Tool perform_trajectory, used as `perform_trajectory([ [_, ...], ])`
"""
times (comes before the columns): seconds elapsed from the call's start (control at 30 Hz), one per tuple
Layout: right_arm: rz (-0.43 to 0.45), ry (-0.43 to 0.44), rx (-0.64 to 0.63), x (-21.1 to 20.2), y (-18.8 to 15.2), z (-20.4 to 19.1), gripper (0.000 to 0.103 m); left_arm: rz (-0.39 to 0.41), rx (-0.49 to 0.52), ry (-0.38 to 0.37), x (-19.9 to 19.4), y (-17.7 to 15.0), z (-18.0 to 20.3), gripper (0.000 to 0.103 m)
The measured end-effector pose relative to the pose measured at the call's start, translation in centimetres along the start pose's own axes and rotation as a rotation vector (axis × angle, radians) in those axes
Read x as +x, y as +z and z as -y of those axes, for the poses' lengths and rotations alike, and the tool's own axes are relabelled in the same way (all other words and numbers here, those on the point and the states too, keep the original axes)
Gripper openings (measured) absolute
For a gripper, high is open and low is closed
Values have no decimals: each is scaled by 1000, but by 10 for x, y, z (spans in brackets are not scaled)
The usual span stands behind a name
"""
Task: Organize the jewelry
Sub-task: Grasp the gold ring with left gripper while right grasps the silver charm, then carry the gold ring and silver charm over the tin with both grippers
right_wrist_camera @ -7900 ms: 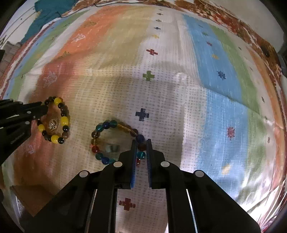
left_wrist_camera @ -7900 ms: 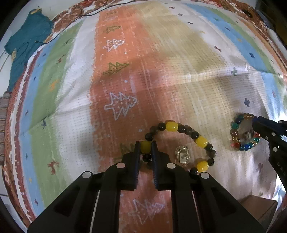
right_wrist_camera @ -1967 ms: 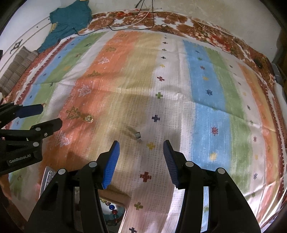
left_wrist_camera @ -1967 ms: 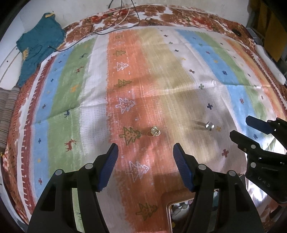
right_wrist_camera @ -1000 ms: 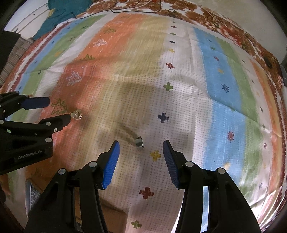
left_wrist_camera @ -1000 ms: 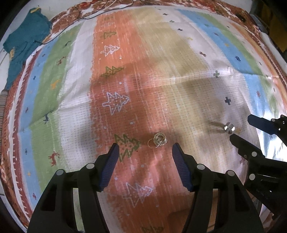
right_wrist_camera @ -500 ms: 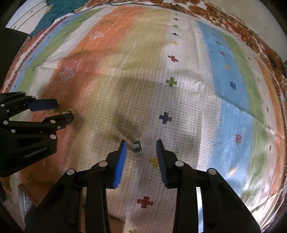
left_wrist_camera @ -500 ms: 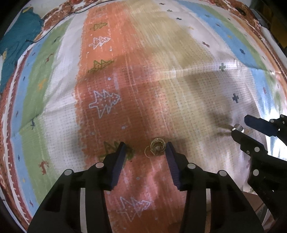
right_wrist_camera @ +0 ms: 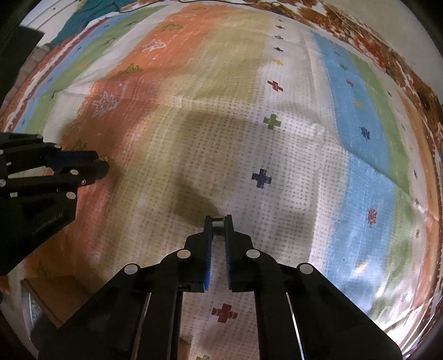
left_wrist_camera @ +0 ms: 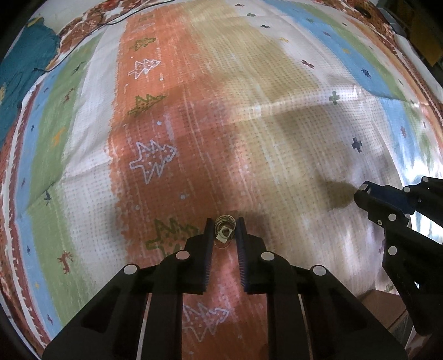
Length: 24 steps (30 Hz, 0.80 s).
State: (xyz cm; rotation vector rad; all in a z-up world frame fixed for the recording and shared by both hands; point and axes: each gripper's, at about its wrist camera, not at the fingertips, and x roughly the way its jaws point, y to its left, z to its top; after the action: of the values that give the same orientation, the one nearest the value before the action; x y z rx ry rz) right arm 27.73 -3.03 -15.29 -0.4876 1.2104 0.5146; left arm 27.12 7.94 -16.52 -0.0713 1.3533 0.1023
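A gold ring with a square setting [left_wrist_camera: 224,230] lies on the orange stripe of the striped cloth [left_wrist_camera: 249,83]. My left gripper [left_wrist_camera: 224,225] is down on the cloth with its jaws closed around this ring. A small silver ring [right_wrist_camera: 218,223] sits between the tips of my right gripper [right_wrist_camera: 218,221], whose jaws are closed on it at the cloth. The right gripper also shows at the right of the left wrist view [left_wrist_camera: 362,193]. The left gripper shows at the left of the right wrist view [right_wrist_camera: 97,163].
A brown jewelry box shows only as a corner at the lower right of the left wrist view [left_wrist_camera: 387,310] and at the lower left of the right wrist view [right_wrist_camera: 41,299]. A teal garment [left_wrist_camera: 19,69] and a black cable [left_wrist_camera: 116,19] lie at the cloth's far edge.
Both grippers dropped lower onto the cloth and their jaws narrowed from wide open to closed around the rings. Earlier, the two bead bracelets left the cloth.
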Motion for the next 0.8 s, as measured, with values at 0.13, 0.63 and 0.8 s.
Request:
perform_trajectory([
  [0.13,20,2,-10,-7,-4,-4,9,7,-11,0,-5,-2,-5,15],
  [0.63,96,10,-21,-46,-15,-9,9,82,-25,2,-48,-27,1,15],
  [0.8,112,16,-9,-60,-21,-10,9,114,-23,-8,-65,-29,4,15],
])
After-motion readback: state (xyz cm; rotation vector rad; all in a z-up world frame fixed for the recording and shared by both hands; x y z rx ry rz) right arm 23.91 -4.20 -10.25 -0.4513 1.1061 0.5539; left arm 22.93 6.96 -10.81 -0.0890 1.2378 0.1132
